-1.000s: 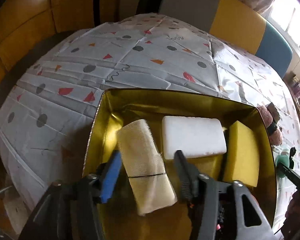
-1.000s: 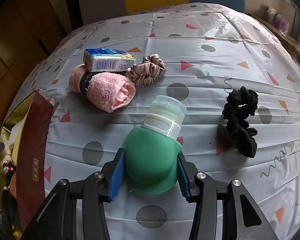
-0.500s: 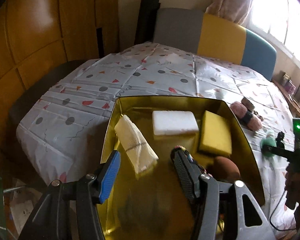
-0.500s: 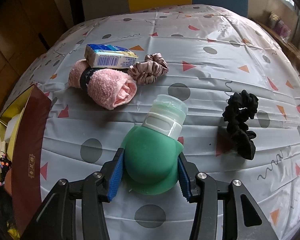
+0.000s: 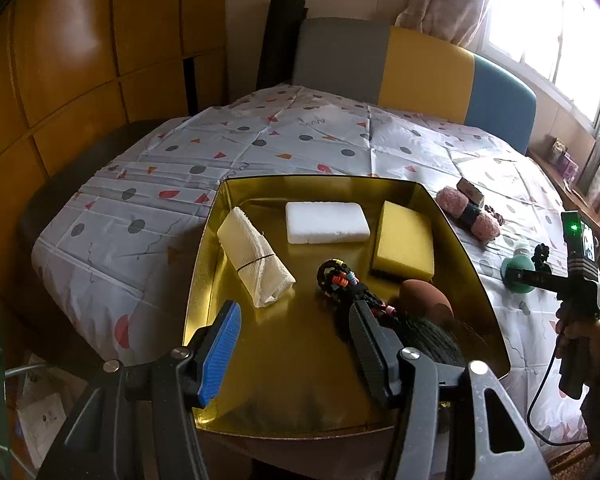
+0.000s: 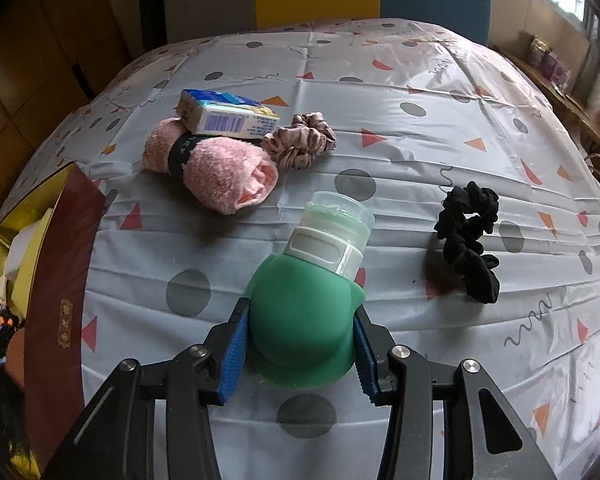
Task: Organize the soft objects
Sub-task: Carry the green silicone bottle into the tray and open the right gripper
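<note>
My left gripper (image 5: 294, 344) is open and empty, raised above the near part of a gold tray (image 5: 300, 392). In the tray lie a cream rolled cloth (image 5: 256, 262), a white sponge (image 5: 326, 222), a yellow sponge (image 5: 404, 240), a brown ball (image 5: 426, 300) and a black braided piece (image 5: 364, 300). My right gripper (image 6: 298, 350) is shut on a green squeeze bottle (image 6: 304, 320) just above the tablecloth. A pink rolled towel (image 6: 216, 168), a pink scrunchie (image 6: 300, 146), a tissue pack (image 6: 226, 118) and a black scrunchie (image 6: 470, 236) lie beyond it.
The table wears a white patterned cloth (image 6: 420, 92). The tray's red-brown wall (image 6: 60, 300) stands at the left of the right wrist view. Chairs (image 5: 412, 64) stand behind the table, with wooden panels (image 5: 60, 60) at the left.
My left gripper has risen and pulled back from the cream cloth, which lies in the tray. My right gripper, with the green bottle, has barely moved.
</note>
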### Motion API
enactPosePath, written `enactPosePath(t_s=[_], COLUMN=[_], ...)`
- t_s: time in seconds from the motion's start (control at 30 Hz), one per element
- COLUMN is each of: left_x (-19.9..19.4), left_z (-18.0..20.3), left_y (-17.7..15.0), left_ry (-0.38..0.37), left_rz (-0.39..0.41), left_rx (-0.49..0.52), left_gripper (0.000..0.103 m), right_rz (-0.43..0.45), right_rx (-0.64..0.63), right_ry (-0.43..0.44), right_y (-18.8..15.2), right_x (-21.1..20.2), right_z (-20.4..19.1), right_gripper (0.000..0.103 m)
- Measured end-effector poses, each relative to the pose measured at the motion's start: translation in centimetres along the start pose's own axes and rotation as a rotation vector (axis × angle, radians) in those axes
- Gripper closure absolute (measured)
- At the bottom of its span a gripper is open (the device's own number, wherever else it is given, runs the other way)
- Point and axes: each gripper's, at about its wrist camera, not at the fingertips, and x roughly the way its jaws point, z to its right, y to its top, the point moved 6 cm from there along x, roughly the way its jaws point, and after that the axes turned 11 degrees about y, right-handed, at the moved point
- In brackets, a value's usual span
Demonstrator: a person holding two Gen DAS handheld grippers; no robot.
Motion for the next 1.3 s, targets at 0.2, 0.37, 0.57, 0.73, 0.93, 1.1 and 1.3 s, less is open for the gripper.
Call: enactPosePath(t_s=[0.2, 0.37, 0.57, 0.73, 0.93, 1.1, 1.3], left_x=[-0.4, -0.5, -0.8, -0.9, -0.9, -0.8, -0.7], left_z=[-0.4, -0.6, -0.7, -1.0, -1.2, -1.8, -2.4], left_y=[-0.1, -0.1, -0.4, -0.5, -0.6, -0.6, -0.6], left_ry=[0.002, -0.003, -0.005, -0.008, -0.007, 0.001, 0.009], left_rz=[0.005, 0.009, 0.01, 0.004, 0.005, 0.005, 0.005], left_rx=[-0.004, -0.01, -0.011, -0.02, -0.024, -0.037, -0.052], left_gripper=[0.046, 0.046, 0.046, 0.046, 0.046, 0.046, 0.046], right_rz=[0.017, 0.029, 0.058, 0.093, 0.114, 0.112, 0.076], right_rx=[-0.009, -0.025, -0.038, -0.083, -0.14, -0.197, -0.322], right_ry=[0.002, 0.029, 0.083, 0.141, 0.204, 0.29, 0.379], right_y=[-0.7, -0.9, -1.1, -0.7, -0.7, -1.0, -2.2], right_x=[-0.9, -1.9, -3.6, -5.4, -6.8, -7.6, -7.7], right_z=[-0.4, -1.4, -3.3, -6.1, -9.9, -13.6, -19.6], right_gripper=[0.056, 0.056, 0.056, 0.056, 0.056, 0.056, 0.056])
